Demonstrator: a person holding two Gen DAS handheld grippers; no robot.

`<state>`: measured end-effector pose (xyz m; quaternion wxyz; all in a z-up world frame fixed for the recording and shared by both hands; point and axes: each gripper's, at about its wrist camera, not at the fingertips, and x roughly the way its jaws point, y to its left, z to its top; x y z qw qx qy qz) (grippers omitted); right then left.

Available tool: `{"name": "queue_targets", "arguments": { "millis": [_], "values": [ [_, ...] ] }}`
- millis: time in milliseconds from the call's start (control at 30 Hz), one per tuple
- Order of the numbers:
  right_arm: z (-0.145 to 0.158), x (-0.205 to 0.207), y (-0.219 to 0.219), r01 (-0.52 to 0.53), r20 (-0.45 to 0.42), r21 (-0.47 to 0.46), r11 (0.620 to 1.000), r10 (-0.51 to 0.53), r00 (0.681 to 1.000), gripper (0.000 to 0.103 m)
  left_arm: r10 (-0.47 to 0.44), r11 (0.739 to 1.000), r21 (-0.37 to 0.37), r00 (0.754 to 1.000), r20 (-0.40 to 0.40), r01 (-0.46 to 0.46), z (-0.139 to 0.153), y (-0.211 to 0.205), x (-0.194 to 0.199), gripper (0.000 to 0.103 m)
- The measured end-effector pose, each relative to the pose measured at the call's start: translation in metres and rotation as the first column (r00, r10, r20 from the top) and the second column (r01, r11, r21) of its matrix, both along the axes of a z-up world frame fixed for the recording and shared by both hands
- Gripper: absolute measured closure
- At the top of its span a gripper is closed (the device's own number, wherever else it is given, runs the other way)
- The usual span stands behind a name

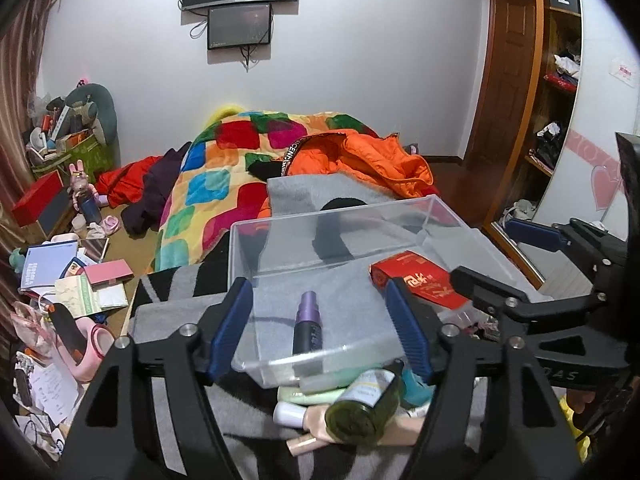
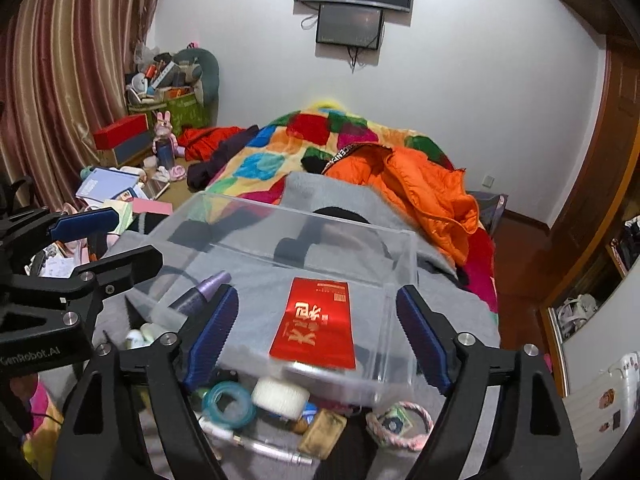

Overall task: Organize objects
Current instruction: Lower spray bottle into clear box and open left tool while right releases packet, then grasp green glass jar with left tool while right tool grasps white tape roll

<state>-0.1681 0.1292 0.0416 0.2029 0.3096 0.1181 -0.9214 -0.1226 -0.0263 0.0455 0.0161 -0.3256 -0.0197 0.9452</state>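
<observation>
A clear plastic box (image 1: 340, 216) (image 2: 316, 222) stands on a grey blanket on the bed. Inside it lie a purple spray bottle (image 1: 306, 328) (image 2: 204, 292) and a red packet (image 1: 420, 280) (image 2: 316, 324) with gold characters. My left gripper (image 1: 320, 308) (image 2: 116, 242) hovers open over the box's near edge, its blue pads well clear of the bottle. To its right my right gripper (image 2: 316, 312) (image 1: 504, 256) is open too, above the red packet without touching it. Loose items crowd the box's near side: a green bottle (image 1: 360, 408), pale tubes, a teal ring (image 2: 228, 404) and a white roll (image 2: 280, 396).
Behind the box are an orange jacket (image 1: 360, 160) and a colourful patchwork quilt (image 1: 224, 184). Papers, books and boxes litter the floor (image 1: 72, 272) on the left. A wooden wardrobe (image 1: 560, 100) stands on the right, and screens hang on the far wall.
</observation>
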Motion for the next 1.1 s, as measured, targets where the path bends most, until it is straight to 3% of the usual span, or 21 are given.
{"name": "queue_targets", "arguments": {
  "millis": [167, 333, 700, 933, 1033, 1100],
  "values": [
    [0.000, 0.022, 0.008, -0.003, -0.026, -0.020, 1.000, 0.003, 1.000, 0.021, -0.007, 1.000, -0.002, 1.000, -0.008, 0.007, -0.002, 0.002, 0.017, 0.026],
    [-0.008, 0.035, 0.016, 0.009, -0.020, -0.024, 1.000, -0.009, 1.000, 0.021, -0.019, 1.000, 0.008, 1.000, 0.020, 0.019, -0.015, 0.004, 0.028, 0.026],
    [-0.049, 0.044, 0.046, 0.056, 0.082, -0.014, 0.998, -0.055, 0.995, 0.021, -0.044, 0.999, 0.034, 0.993, 0.109, 0.041, -0.059, 0.012, 0.042, 0.026],
    [-0.071, 0.040, 0.063, 0.101, 0.156, -0.053, 0.994, -0.091, 0.984, 0.022, -0.036, 0.997, 0.069, 0.991, 0.126, 0.028, -0.072, 0.013, 0.037, 0.026],
    [-0.075, 0.038, 0.063, 0.102, 0.167, -0.068, 0.993, -0.089, 0.982, 0.026, -0.034, 0.998, 0.059, 0.993, 0.116, 0.027, -0.070, 0.017, 0.034, 0.027],
    [-0.076, 0.037, 0.060, 0.089, 0.176, -0.077, 0.993, -0.074, 0.982, 0.030, -0.038, 0.998, 0.061, 0.993, 0.109, 0.032, -0.070, 0.018, 0.033, 0.036]
  ]
}}
